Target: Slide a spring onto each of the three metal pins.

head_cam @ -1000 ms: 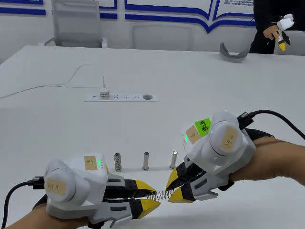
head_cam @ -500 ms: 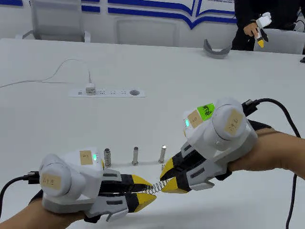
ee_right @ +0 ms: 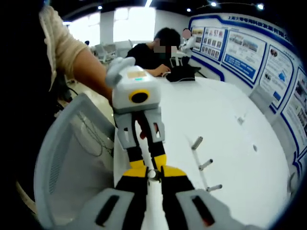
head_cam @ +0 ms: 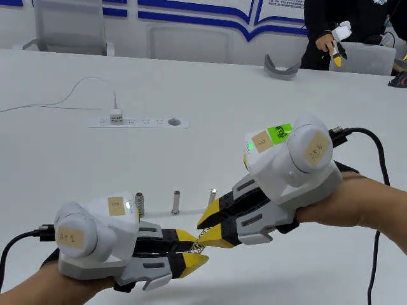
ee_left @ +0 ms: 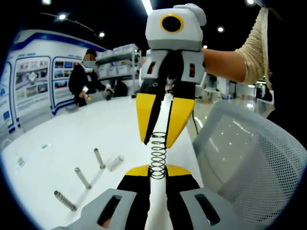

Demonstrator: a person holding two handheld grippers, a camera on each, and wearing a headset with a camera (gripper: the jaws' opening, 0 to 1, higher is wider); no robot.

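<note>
Silver coil spring (head_cam: 200,237) bridges two hand-held tools low over a white worktable (head_cam: 267,108) in the head view. The white-and-yellow left gripper (head_cam: 197,249) and the matching right gripper (head_cam: 203,232) each pinch one end. Just behind stand three short upright metal pins (head_cam: 175,202), the leftmost already wearing a fitted spring (head_cam: 139,204). From the left gripper view, its own jaws close on the coil spring's (ee_left: 157,155) near end while the right gripper (ee_left: 158,139) clamps the far end, with the pins (ee_left: 82,178) standing to the left. From the right gripper view, its own yellow tips press onto the spring's end (ee_right: 152,175), nose to nose with the left gripper (ee_right: 152,167), and the pins (ee_right: 205,165) stand to the right.
</note>
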